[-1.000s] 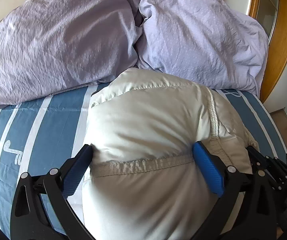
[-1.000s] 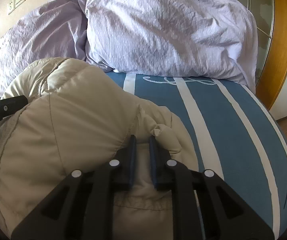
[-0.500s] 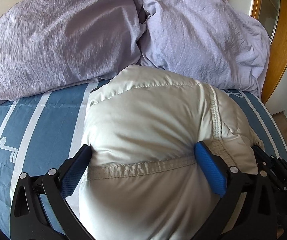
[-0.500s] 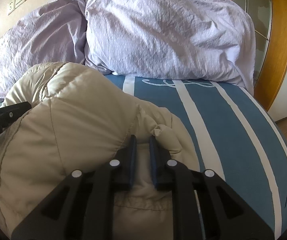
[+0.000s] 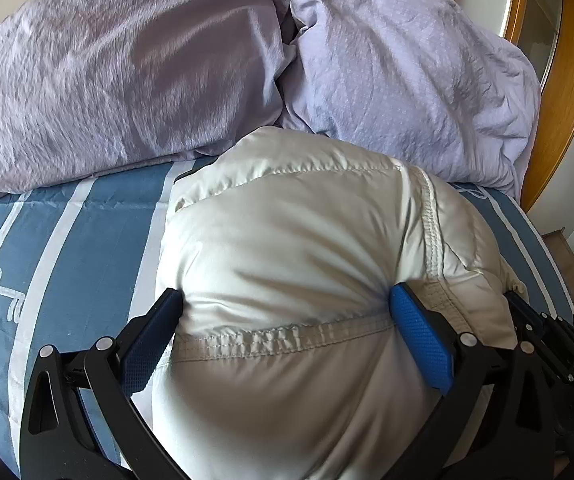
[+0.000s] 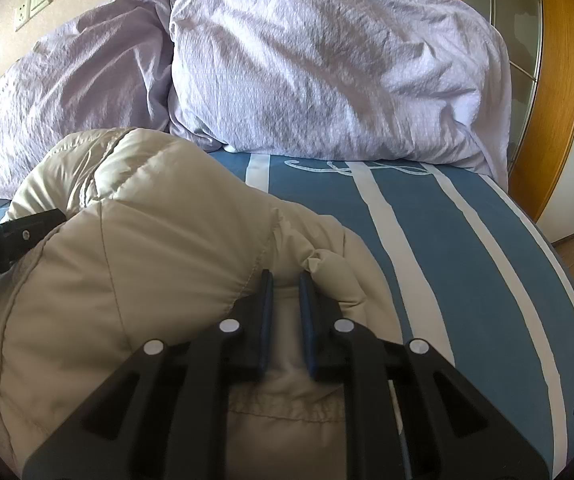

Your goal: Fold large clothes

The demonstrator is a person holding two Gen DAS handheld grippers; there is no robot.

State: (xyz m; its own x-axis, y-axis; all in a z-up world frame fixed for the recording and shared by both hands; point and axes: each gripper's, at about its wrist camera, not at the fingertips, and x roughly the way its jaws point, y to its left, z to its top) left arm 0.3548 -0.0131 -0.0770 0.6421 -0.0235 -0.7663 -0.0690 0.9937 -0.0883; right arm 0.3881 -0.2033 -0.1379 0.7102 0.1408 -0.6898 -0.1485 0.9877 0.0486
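Beige padded jacket (image 5: pixel 287 248) is lying bunched in a puffy mound on the bed (image 6: pixel 467 264), on its blue sheet with white stripes. Left tongs (image 5: pixel 287 340) are standing wide, both blue pads pressing into the jacket's bulk along a stitched seam, clamping it. Right tongs (image 6: pixel 285 320) are nearly together, pinching a fold of the jacket at its edge nearest the bare sheet. Beyond the jacket, two lilac pillows (image 6: pixel 327 64) are leaning at the head of the bed, one touching the jacket's far end.
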